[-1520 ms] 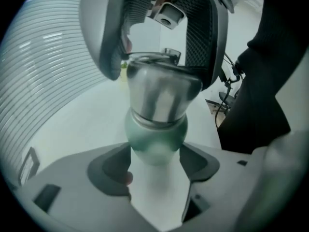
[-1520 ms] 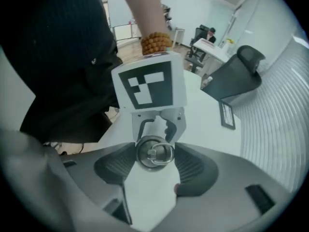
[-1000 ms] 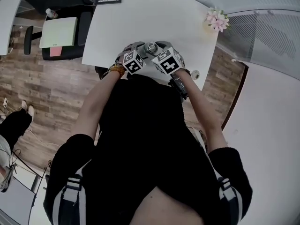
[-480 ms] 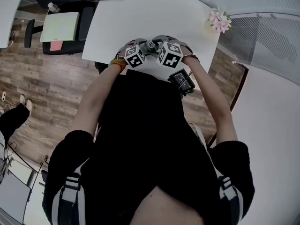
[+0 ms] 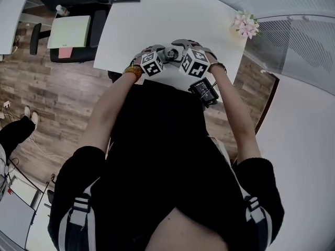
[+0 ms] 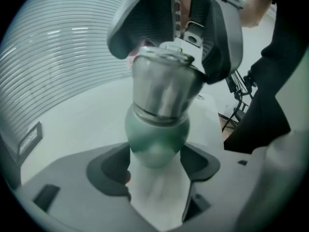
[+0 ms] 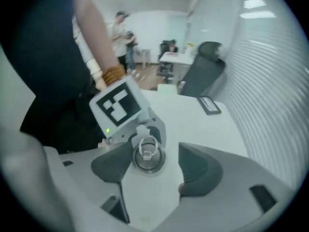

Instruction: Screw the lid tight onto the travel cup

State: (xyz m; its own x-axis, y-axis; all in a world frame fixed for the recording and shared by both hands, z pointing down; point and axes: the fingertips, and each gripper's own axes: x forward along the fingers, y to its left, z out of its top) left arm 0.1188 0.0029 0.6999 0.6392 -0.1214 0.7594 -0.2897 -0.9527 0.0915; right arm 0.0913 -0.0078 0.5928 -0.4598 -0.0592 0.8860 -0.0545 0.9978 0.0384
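Travel cup sits at 12 o'clock from the person's chest, over the near edge of the white tabletop, with one gripper on each side of it. Left tongs are at the cup's 9 o'clock, set wide and clamped on its green lower body, pads against both flanks; nothing has changed there over the last second. The change is all on the right. Right tongs, at the cup's 3 o'clock, have just been opening: they now stand wide, the steel lid with its ring sits between the pads, close to the left pad, and the right pad is clearly off it. So nothing is gripped on that side. In the head view the marker cube on the right tongs shows a different face and tilt than a second ago, so that wrist has rolled while the hand has hardly travelled. My read: one twist stroke is over and this is a let-go to reset the wrist. The lid sits square on the travel cup, but I cannot tell whether it is tight. Likely next: close on the lid again and twist once more. Flowers at 2 o'clock are untouched.
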